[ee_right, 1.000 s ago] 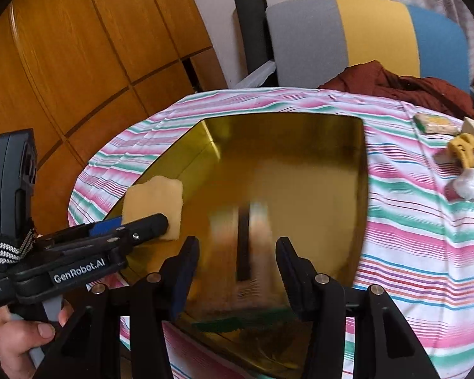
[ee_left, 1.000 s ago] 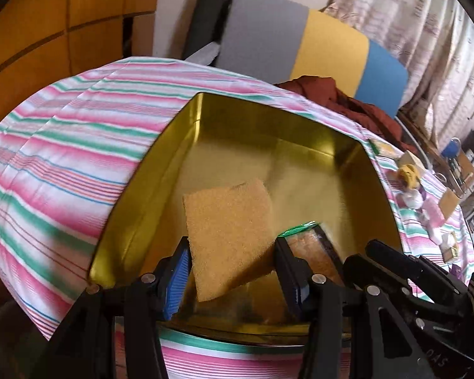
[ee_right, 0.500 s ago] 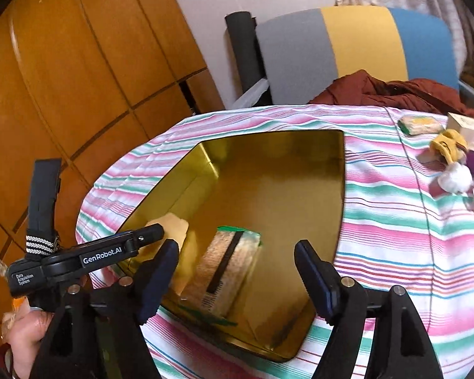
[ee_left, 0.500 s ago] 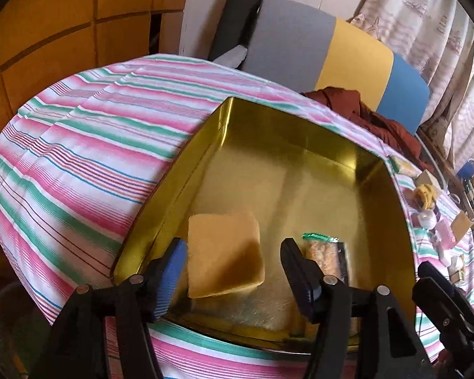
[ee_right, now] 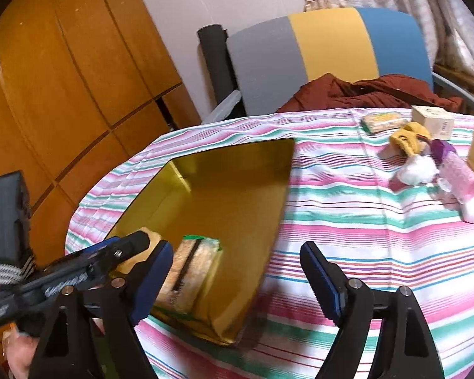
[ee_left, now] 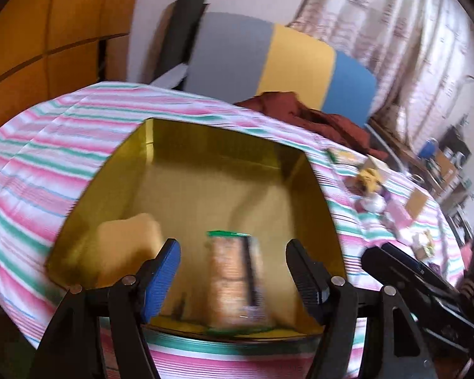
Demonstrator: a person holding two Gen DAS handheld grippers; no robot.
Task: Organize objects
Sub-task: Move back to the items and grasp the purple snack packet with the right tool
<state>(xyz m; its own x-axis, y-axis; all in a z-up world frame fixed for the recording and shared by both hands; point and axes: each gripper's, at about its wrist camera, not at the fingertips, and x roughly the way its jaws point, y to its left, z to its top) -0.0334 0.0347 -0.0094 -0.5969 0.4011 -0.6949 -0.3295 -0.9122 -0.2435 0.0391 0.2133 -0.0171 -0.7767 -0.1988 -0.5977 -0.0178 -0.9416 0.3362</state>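
A gold tin (ee_left: 211, 148) stands open on the striped tablecloth. On its floor lie a yellow sponge (ee_left: 126, 243) at the near left and a clear snack packet (ee_left: 233, 271) with a green top edge beside it. My left gripper (ee_left: 232, 248) hovers over the tin's near edge, jaws opening, touching nothing; the packet lies below it. In the right wrist view the tin (ee_right: 237, 170) sits left of centre with the packet (ee_right: 189, 271) and the sponge (ee_right: 153, 237), half hidden by the left gripper (ee_right: 136, 243). My right gripper (ee_right: 237, 252) is empty, jaws opening, above the tin's right rim.
Small items lie on the cloth at the right: a green-yellow packet (ee_right: 384, 121), a wooden box (ee_right: 433, 121), a yellow object (ee_right: 407, 140), a white ball (ee_right: 417, 170), a pink piece (ee_right: 458, 180). A chair (ee_right: 325, 44) with a brown cloth (ee_right: 363, 91) stands behind. Wooden cabinets (ee_right: 63, 79) are at the left.
The left gripper let go of the sponge and the right let go of the packet; both now lie in the tin. Both grippers drew back and up with jaws wider.
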